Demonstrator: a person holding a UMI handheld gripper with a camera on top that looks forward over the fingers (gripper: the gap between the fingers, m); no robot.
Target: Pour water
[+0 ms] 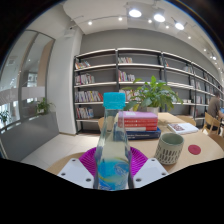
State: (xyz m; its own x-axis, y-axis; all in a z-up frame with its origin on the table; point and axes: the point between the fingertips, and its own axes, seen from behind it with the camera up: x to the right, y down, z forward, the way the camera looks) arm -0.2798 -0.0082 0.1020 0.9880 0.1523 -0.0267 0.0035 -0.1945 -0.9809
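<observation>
A clear plastic water bottle with a light blue cap and a blue label stands upright between my fingers. My gripper is shut on the bottle, with the magenta pads pressing on both of its sides. To the right and a little beyond the fingers, a pale patterned cup rests on the round wooden table. The bottle hides the gap between the fingertips.
A stack of books lies on the table behind the bottle, with a green plant beyond it. A red coaster sits right of the cup. Bookshelves line the far wall.
</observation>
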